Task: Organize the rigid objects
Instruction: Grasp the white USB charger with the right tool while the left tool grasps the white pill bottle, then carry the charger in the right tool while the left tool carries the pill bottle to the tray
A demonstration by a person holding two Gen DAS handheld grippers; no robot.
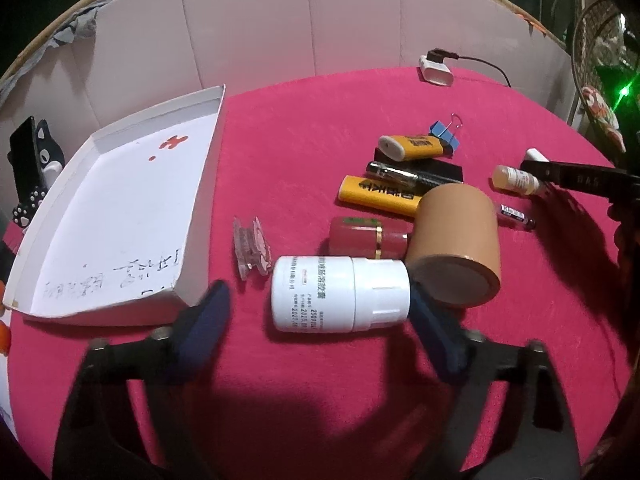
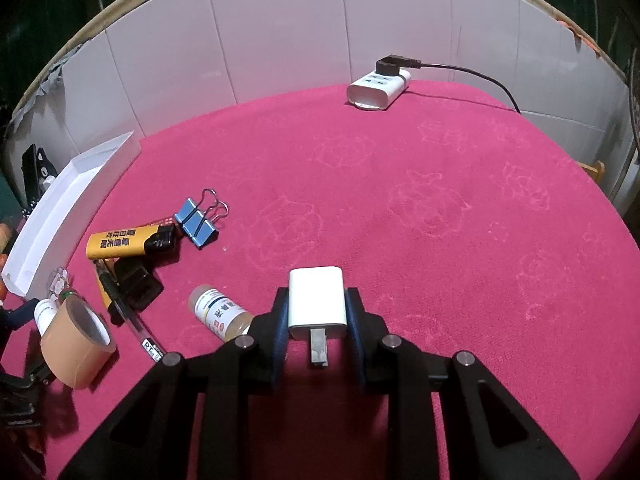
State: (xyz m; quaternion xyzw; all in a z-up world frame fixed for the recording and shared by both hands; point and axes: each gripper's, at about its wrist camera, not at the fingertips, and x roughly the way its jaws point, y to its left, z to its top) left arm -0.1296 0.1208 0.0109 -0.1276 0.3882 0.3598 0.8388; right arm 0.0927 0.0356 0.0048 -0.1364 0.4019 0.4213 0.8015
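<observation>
Smooth white plastic charger block clamped between right gripper pads, angled down; glossy white cylindrical bottle lying inside left gripper, unclenched.

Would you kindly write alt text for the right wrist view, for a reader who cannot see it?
The right tool is shut on a white charger plug over a pink tablecloth. At left lie a small clear bottle, yellow lighter, blue binder clip, tan tape roll and white tray; a power strip sits behind.
</observation>
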